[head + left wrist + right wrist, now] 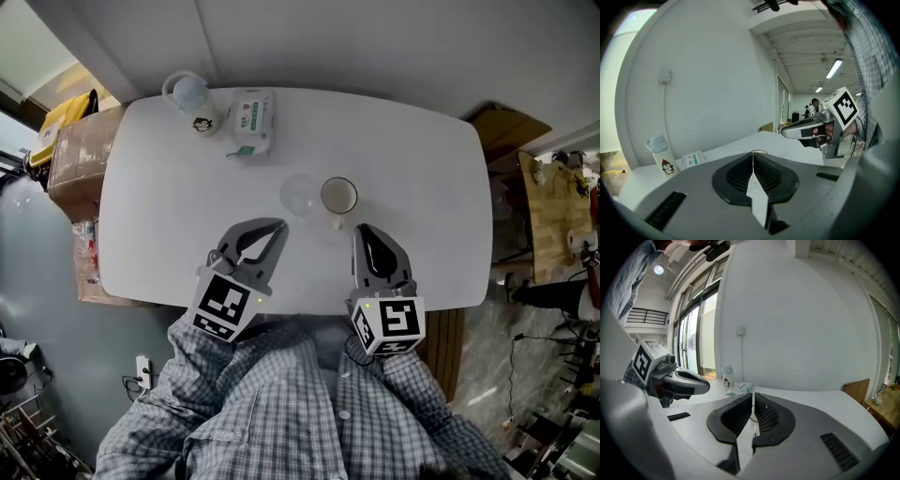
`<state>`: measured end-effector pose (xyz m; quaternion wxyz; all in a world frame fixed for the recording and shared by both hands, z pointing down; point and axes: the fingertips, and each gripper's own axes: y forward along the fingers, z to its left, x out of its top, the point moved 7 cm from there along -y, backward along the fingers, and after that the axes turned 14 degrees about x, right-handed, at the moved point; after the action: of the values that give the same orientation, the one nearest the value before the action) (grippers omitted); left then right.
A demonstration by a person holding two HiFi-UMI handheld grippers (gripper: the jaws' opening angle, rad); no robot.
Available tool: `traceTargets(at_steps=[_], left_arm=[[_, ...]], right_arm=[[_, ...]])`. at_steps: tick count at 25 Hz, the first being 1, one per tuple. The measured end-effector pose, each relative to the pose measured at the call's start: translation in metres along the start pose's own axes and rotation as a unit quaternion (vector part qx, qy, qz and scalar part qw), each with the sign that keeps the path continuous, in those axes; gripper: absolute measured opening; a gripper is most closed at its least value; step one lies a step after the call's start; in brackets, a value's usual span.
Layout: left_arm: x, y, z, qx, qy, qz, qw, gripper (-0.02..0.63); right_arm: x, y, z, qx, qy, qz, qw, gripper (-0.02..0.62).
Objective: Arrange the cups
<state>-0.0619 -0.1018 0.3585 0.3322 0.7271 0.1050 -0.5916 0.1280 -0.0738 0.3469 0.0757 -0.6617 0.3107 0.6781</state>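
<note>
White table [422, 187], oblong with rounded corners, surface plain. Four items stand or lie on it. Far left corner: upright bottle [192, 101] with pale blue cap and a penguin print. Just beside it, to the right: flat pack of wipes [252, 120], green-and-white label up. Near the middle: white cup [338, 197], upright, mouth open. Close at its left: a faint outline, apparently a clear cup [300, 195]; contact between the two cannot be determined.

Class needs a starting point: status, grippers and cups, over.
Left gripper, right gripper shut, empty. Clear cup, white cup side by side mid-table. Bottle, tissue pack far back.
</note>
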Motion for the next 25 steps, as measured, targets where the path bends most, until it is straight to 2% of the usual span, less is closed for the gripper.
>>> traceTargets(at_steps=[12, 25], left_arm=[[0.030, -0.024, 0.020, 0.030, 0.002, -0.042, 0.9987, 0.014], [0.036, -0.033, 0.017, 0.028, -0.005, -0.054, 0.9981, 0.014]], right_arm=[[0.034, -0.013, 0.005, -0.001, -0.036, -0.034, 0.999, 0.029], [0.038, -0.017, 0.017, 0.015, -0.049, -0.034, 0.998, 0.029]])
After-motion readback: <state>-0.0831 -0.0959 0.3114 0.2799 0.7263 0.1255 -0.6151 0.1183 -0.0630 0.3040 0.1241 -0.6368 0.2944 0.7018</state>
